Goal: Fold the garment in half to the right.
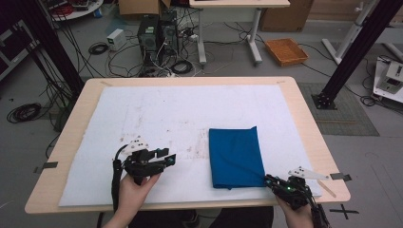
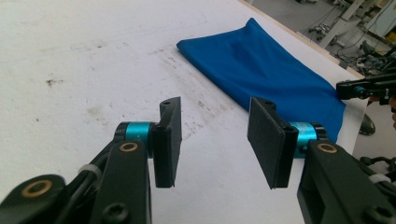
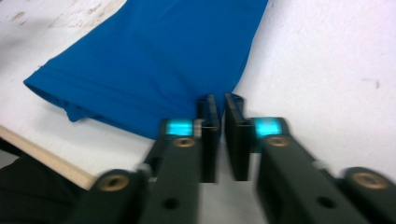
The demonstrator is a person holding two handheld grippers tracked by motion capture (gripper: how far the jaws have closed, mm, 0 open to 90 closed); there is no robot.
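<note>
The folded blue fabric cloth (image 1: 235,157) lies flat on the white-covered worktop (image 1: 157,114). Left gripper (image 2: 215,140) fingers stand apart, empty; right gripper (image 3: 221,135) fingers (narrow gap) meet the cloth's corner, not clamping it.

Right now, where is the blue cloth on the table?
In the high view, the blue cloth lies folded on the white mat, right of centre, its near right corner by the right gripper.

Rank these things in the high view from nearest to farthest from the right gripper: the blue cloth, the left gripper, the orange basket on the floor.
From the right gripper, at the table's near right edge:
1. Blue cloth: folded, right beside the gripper's tips, to their left.
2. Left gripper: across the white mat, beyond the cloth's left side.
3. Orange basket: on the floor beyond the table's far edge.
</note>
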